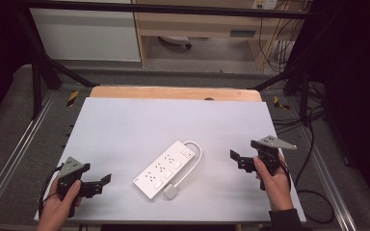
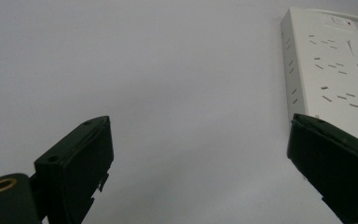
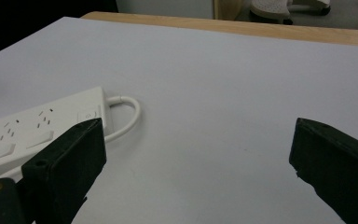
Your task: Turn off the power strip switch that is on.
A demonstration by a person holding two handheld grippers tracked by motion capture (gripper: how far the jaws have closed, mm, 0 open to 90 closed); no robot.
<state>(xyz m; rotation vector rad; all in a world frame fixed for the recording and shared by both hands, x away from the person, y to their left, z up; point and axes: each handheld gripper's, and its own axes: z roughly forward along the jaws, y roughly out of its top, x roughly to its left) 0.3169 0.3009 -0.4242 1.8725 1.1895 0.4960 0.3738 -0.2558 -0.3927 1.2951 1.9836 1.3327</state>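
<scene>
Both claws — left (image 1: 107, 179), right (image 1: 233, 155) — gaped wide, empty, flanking the strip (image 1: 165, 168); its looped cord (image 1: 195, 159) risked snagging, dragging it askew.

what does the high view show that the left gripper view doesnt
The high view alone shows both hands, the right tool with its jaws apart, the plug at the end of the looped cord, and the wooden table edge. The left gripper view alone gives a close look at the socket slots on the power strip. Both show the white power strip lying on the pale table sheet and the left tool, open and holding nothing.
</scene>
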